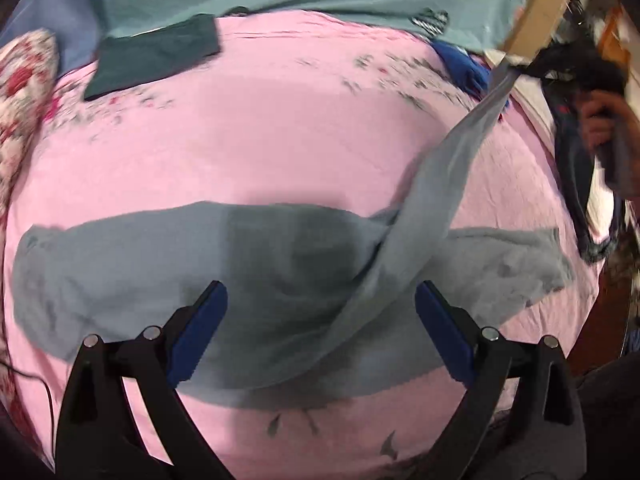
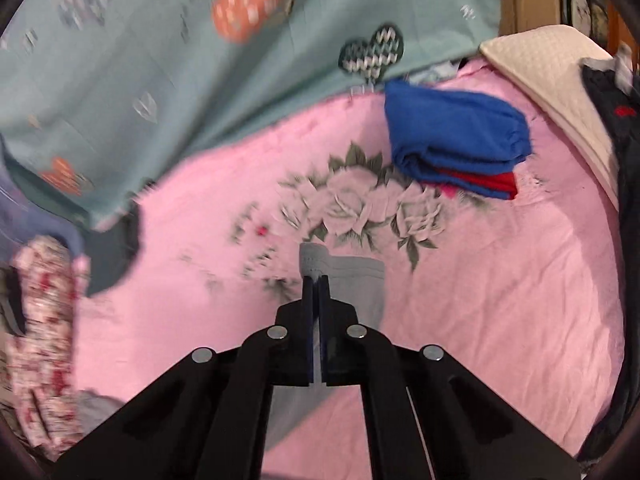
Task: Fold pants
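Note:
Grey pants (image 1: 160,280) lie spread across the pink flowered bedsheet (image 1: 280,128) in the left wrist view. My left gripper (image 1: 320,288) hovers over their middle, its blue pads wide apart and open, with nothing pinched. One pant leg (image 1: 448,176) rises as a taut strip toward the upper right, where a hand (image 1: 604,124) holds the other tool. In the right wrist view my right gripper (image 2: 317,282) is shut on that leg's hem (image 2: 352,280), which sticks out past the fingertips above the sheet.
A folded dark teal garment (image 1: 156,56) lies at the back left. A folded blue and red garment (image 2: 452,140) sits at the back right beside a cream pillow (image 2: 552,100). A teal patterned blanket (image 2: 160,80) covers the far side. A floral pillow (image 2: 44,320) lies left. Dark clothes (image 1: 576,184) hang at the right edge.

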### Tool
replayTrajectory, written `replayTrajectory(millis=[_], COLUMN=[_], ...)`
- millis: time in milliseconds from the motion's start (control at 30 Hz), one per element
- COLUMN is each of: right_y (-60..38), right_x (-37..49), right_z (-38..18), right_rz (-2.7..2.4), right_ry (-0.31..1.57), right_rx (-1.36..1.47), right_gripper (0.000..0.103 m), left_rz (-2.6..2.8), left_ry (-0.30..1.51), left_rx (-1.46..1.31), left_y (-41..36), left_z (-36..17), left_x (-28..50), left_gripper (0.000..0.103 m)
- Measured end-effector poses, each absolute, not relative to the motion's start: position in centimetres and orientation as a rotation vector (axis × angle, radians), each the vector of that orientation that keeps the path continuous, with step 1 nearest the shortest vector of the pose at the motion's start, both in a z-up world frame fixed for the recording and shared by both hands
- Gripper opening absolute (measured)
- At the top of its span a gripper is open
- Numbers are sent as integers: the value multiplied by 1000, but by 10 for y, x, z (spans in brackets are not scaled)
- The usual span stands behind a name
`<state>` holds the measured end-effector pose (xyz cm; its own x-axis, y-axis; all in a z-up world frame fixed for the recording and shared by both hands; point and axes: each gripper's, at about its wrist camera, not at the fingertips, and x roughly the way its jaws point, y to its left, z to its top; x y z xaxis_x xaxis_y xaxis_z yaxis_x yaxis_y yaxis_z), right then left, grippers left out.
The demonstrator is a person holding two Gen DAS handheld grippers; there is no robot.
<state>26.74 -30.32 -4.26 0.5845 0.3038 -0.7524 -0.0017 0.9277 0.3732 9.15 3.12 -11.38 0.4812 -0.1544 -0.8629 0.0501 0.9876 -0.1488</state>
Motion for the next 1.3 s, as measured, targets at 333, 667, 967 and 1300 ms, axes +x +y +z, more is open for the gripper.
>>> replayTrajectory(millis=[333, 667, 967, 1300], right_y=[-450, -479, -430, -412], right_x=[66, 0, 96, 127], right_z=[-51, -135, -160, -138], right_rz=[130, -46, 115, 107], right_ry=[871, 1054, 1283, 1119], right_rx=[653, 749, 261, 86], right_gripper=[2, 28, 25, 13], left_rz=[-264, -270, -264, -107], left_ry=[1126, 1202, 1173, 1192], left_rx=[6, 72, 173, 27], left_y=[-12, -30, -47, -8], left_z=[-118, -132, -131, -133], left_x=[92, 93, 75, 70], left_gripper=[96, 96, 96, 96])
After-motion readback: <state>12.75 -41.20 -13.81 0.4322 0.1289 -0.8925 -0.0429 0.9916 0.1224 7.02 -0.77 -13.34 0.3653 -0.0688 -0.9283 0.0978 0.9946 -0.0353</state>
